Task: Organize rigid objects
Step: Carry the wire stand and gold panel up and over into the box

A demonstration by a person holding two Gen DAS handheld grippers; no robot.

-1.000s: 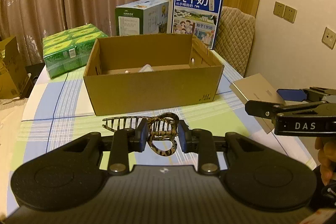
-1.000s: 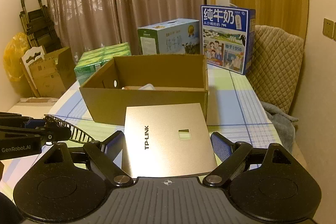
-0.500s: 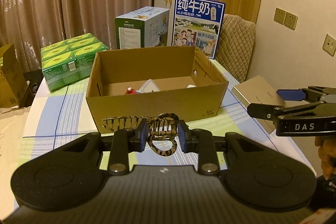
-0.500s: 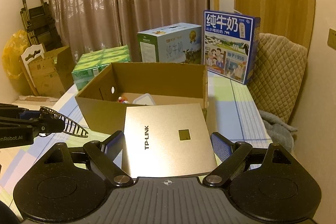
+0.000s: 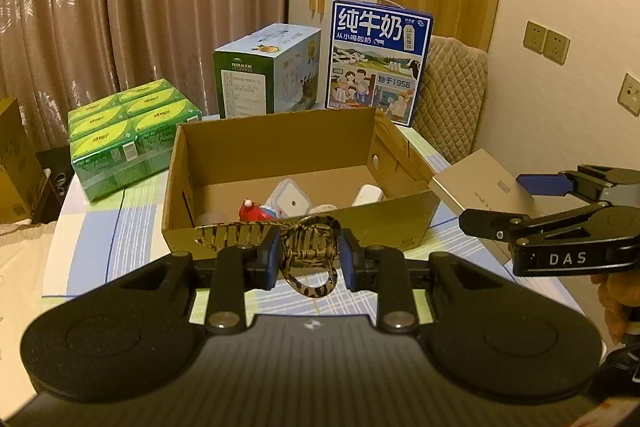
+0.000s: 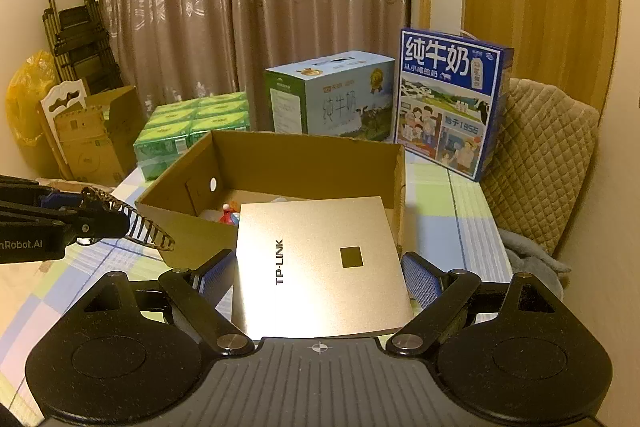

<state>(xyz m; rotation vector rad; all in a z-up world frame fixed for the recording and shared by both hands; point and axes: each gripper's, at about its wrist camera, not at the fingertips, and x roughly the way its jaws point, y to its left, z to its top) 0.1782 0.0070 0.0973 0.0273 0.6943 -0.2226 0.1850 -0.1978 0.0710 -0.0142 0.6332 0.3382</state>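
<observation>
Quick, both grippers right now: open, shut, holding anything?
Left gripper: shut on the tortoiseshell hair claw.
Right gripper: jaws wide, clamped on the gold TP-LINK box.

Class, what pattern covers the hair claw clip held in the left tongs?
A brown-and-tan tortoiseshell pattern on the hair claw clip, clearest in the left wrist view.

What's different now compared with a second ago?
Both grippers have come closer to the cardboard box, so its inside now shows. The left gripper still clamps the hair claw; the right gripper still holds the gold TP-LINK device. Nothing was let go.
</observation>
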